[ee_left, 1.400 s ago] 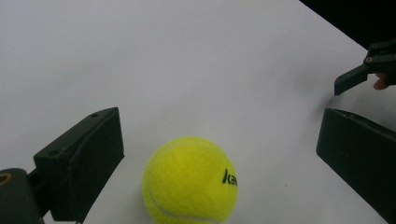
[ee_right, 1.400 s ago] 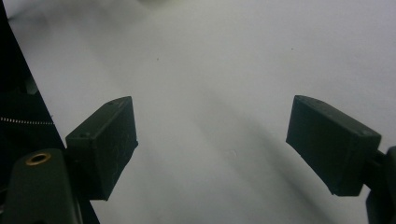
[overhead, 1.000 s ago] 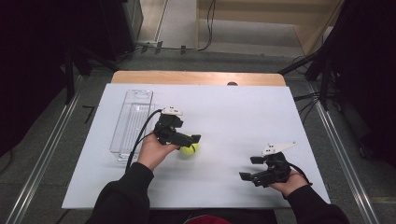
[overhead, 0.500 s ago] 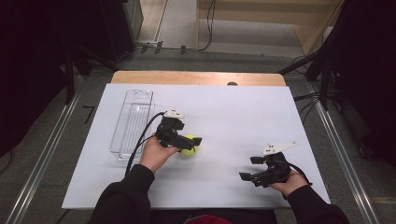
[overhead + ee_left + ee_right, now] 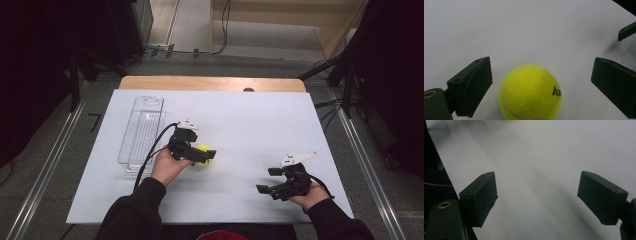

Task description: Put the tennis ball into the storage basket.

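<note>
- The left gripper (image 5: 203, 154) is held low over the white table (image 5: 250, 115) near its middle, its jaws spread wide to either side of a tennis ball (image 5: 531, 92) and clear of it in the left gripper view.
- The right gripper (image 5: 271, 181) rests low near the table's front right, its jaws wide apart with bare table between them.
- A clear plastic bin (image 5: 142, 131) lies at the left of the table; nothing can be made out inside it.
- The ball is yellow-green felt with black lettering, sitting on the table.

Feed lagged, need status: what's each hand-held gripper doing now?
Left hand-held gripper: open, jaws either side of the tennis ball, not gripping.
Right hand-held gripper: open, empty.
</note>
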`<state>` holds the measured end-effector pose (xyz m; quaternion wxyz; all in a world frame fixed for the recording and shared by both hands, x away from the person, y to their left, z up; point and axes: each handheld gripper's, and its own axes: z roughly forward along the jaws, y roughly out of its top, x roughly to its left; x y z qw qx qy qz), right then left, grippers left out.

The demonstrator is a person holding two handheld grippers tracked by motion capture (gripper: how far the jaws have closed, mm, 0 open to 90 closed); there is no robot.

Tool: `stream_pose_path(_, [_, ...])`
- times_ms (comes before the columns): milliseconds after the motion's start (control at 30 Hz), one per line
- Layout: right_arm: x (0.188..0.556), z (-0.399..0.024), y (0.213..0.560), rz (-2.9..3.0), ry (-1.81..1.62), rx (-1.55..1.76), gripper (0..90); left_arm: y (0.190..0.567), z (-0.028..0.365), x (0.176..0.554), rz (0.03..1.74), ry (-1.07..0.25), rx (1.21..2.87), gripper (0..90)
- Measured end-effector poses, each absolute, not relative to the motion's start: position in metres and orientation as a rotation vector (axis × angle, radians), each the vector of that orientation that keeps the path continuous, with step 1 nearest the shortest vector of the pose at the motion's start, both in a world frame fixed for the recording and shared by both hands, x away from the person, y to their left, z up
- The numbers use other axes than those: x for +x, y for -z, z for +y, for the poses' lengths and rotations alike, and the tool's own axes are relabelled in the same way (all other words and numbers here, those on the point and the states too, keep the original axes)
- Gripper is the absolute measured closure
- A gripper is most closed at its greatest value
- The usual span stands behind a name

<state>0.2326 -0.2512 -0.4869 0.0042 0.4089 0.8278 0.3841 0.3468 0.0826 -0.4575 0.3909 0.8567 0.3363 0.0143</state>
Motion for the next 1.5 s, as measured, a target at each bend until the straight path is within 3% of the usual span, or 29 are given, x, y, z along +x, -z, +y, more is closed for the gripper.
stream_pose_path(1233, [0.232,-0.252,0.486,2.592,-1.203,1.282,14.1,0.489,0.082,0.341,0.868,-0.040,2.233,4.3])
stream_pose_path(1433, [0.232,-0.252,0.486,2.592,-1.202,1.281,14.1,0.491,0.081,0.340,0.869,-0.047,2.231,8.1])
stream_pose_path(1500, [0.232,-0.252,0.486,2.593,-1.202,1.281,14.1,0.491,0.081,0.338,0.863,-0.067,2.229,13.0])
